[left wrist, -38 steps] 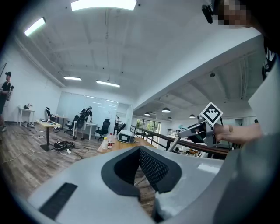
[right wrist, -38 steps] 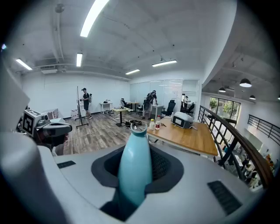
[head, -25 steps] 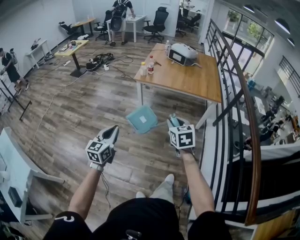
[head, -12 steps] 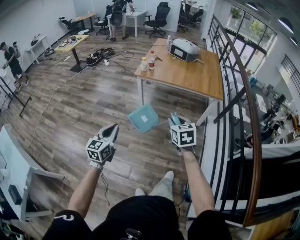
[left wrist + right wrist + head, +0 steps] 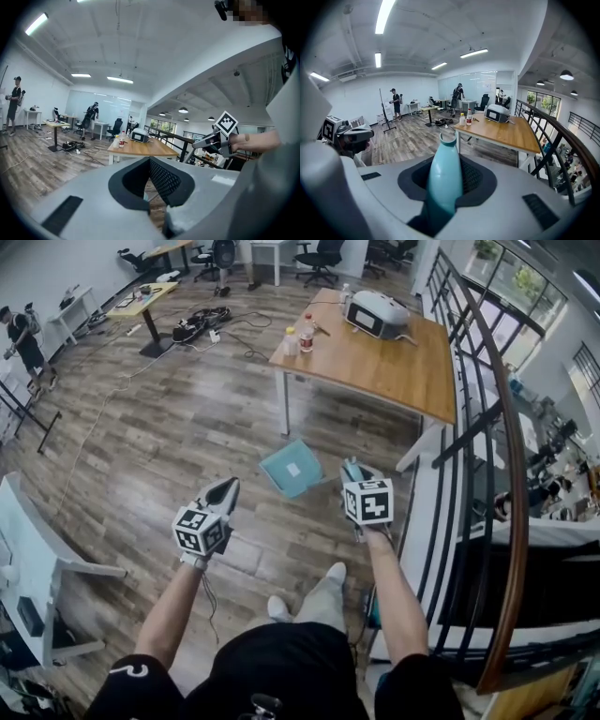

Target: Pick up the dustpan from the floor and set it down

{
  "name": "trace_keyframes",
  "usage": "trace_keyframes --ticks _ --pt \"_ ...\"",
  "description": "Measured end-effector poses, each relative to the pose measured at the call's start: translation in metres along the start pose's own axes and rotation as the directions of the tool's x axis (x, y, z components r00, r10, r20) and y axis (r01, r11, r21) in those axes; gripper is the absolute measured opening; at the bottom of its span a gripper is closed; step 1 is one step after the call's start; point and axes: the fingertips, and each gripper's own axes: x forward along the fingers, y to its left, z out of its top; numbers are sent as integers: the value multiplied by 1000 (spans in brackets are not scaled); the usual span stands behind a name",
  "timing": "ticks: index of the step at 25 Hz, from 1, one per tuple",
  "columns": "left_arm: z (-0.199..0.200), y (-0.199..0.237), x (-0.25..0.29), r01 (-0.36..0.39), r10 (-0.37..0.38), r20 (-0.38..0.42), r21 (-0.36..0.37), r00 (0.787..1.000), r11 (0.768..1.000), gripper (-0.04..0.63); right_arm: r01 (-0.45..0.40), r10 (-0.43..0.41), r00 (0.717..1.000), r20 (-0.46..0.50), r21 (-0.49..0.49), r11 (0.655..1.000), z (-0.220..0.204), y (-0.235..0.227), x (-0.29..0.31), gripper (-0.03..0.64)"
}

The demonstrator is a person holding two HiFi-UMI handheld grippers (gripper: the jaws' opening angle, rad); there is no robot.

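Right gripper (image 5: 356,476): jaws pinched on 1 teal handle (image 5: 444,185), whose hooked tip sticks out past the fingertips.
Left gripper (image 5: 228,486): jaws pressed together at the tips, nothing between them, held level with the right one and well apart from it.
1 dustpan (image 5: 293,468): a flat teal pan with a white label in the middle, over the wood floor (image 5: 169,437). It's just left of the right gripper and in front of the desk's near-left leg. Can't tell if the pan joins the held handle or touches the floor.
Desk (image 5: 375,371): 2 bottles (image 5: 289,341) side by side at the near-left corner and 1 white device (image 5: 375,313) toward the far edge.
1 black railing (image 5: 473,427) runs along the desk's right side.
2 people visible from the right gripper view, both far back: one (image 5: 396,103) by a stand, one (image 5: 457,96) at a far table.
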Motion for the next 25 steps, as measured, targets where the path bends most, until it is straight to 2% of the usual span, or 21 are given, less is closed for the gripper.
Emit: trace_keyframes --ticks 12,25 --pt "-77 -9 89 49 -54 -111 -48 992 998 -2 12 -12 992 -125 5 1000 -88 -46 84 87" --pt "-175 -28 192 94 -118 -234 -108 965 990 -2 -23 18 974 -227 -18 1000 -185 -95 181 87"
